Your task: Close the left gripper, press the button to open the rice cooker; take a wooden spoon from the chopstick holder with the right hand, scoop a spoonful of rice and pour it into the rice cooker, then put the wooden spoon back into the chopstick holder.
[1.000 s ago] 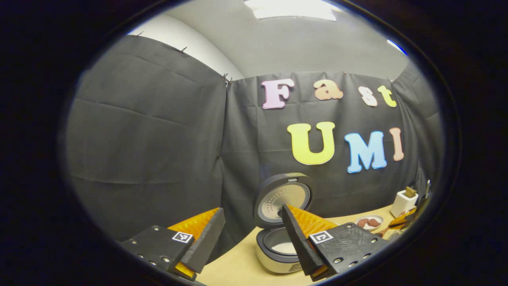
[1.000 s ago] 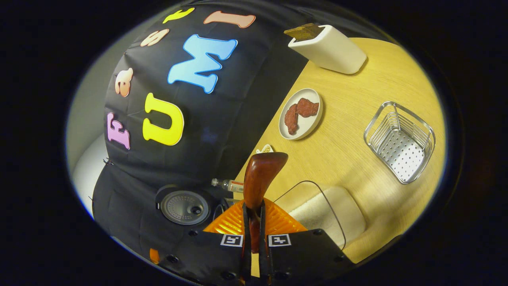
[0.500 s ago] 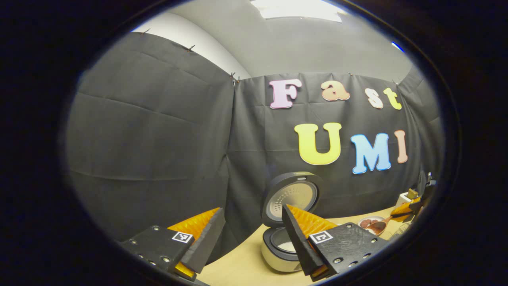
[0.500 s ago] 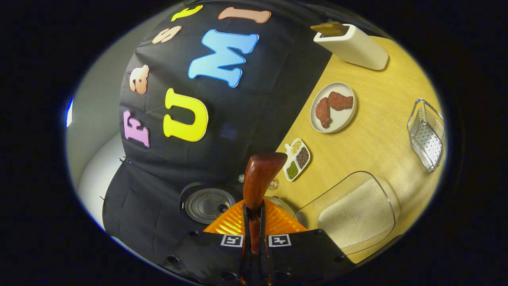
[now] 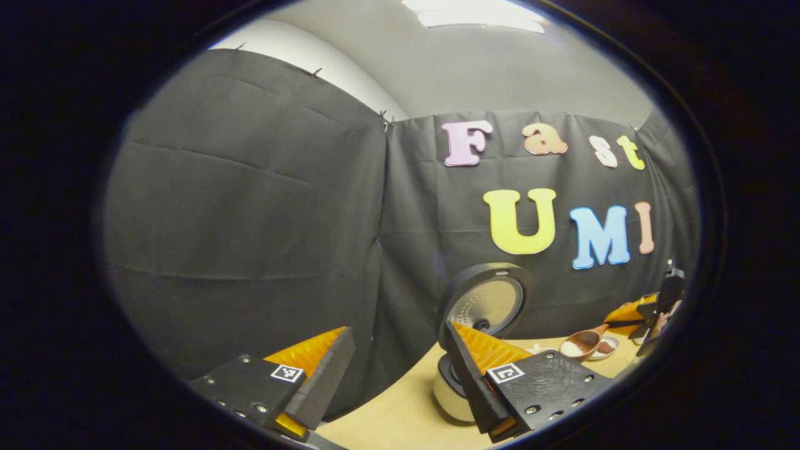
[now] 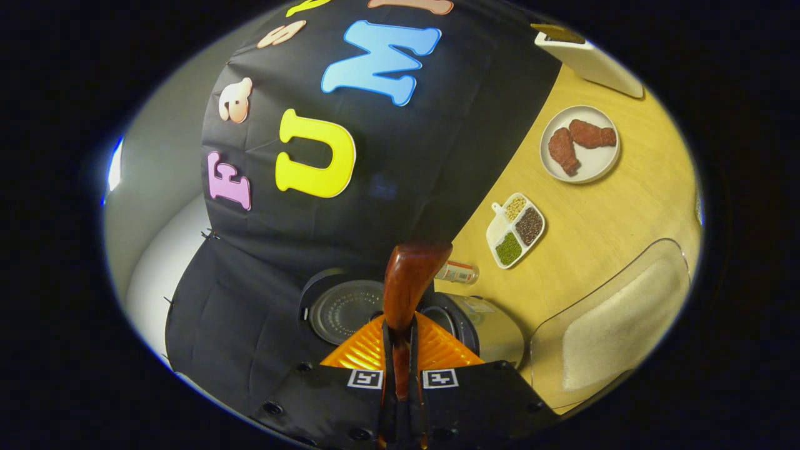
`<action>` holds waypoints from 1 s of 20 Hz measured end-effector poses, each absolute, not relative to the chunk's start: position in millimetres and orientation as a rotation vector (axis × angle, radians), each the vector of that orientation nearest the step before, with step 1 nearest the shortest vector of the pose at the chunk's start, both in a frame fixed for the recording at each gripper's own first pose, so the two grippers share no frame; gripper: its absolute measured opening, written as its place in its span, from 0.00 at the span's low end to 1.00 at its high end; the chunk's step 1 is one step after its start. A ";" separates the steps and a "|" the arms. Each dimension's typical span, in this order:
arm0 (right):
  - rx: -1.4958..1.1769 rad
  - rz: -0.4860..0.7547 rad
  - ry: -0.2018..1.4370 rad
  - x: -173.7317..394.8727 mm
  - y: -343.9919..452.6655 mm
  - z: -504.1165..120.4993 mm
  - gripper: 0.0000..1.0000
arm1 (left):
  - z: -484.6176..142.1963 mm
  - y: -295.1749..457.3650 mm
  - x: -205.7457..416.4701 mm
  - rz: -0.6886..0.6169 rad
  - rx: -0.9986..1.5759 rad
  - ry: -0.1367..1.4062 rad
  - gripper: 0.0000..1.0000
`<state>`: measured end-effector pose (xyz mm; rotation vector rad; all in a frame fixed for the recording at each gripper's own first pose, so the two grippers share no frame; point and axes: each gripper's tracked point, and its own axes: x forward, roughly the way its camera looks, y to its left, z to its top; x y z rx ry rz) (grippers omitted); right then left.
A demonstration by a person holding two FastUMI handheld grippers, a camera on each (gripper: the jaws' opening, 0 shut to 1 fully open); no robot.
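In the left gripper view my left gripper (image 5: pixel 394 350) is open and holds nothing; the rice cooker (image 5: pixel 451 392) stands just beyond its right finger with the lid (image 5: pixel 487 301) up. Farther right, the wooden spoon (image 5: pixel 584 342) carries white rice and is held level by my right gripper (image 5: pixel 631 320). In the right gripper view my right gripper (image 6: pixel 400 337) is shut on the spoon's (image 6: pixel 409 281) handle. The open rice cooker (image 6: pixel 494 325) and its raised lid (image 6: pixel 344 309) lie right behind the spoon's bowl. The white chopstick holder (image 6: pixel 590 59) stands at the far end of the table.
On the wooden table (image 6: pixel 612 206) are a clear container of rice (image 6: pixel 615 325) at the right, a divided dish of beans (image 6: pixel 515 230), a plate with brown meat pieces (image 6: pixel 580 144) and a small bottle (image 6: pixel 457 272) lying beside the cooker. Black cloth walls close the back.
My right gripper has carried the spoon away from the rice container toward the cooker, which now sits behind the spoon. The left gripper's view has turned leftward; its jaws stay open.
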<state>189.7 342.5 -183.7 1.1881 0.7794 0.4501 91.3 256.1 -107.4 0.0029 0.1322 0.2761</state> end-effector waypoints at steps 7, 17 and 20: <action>1.134 0.504 0.793 203.1 405.2 -192.7 0.09 | -118.0 291.4 74.2 0.346 0.020 0.161 0.86; 0.935 0.558 0.811 211.8 475.7 -228.8 0.09 | -123.0 327.1 54.0 0.424 0.028 0.193 0.90; 0.871 0.582 0.813 209.4 493.8 -237.0 0.09 | -126.8 332.2 49.9 0.439 0.032 0.202 0.91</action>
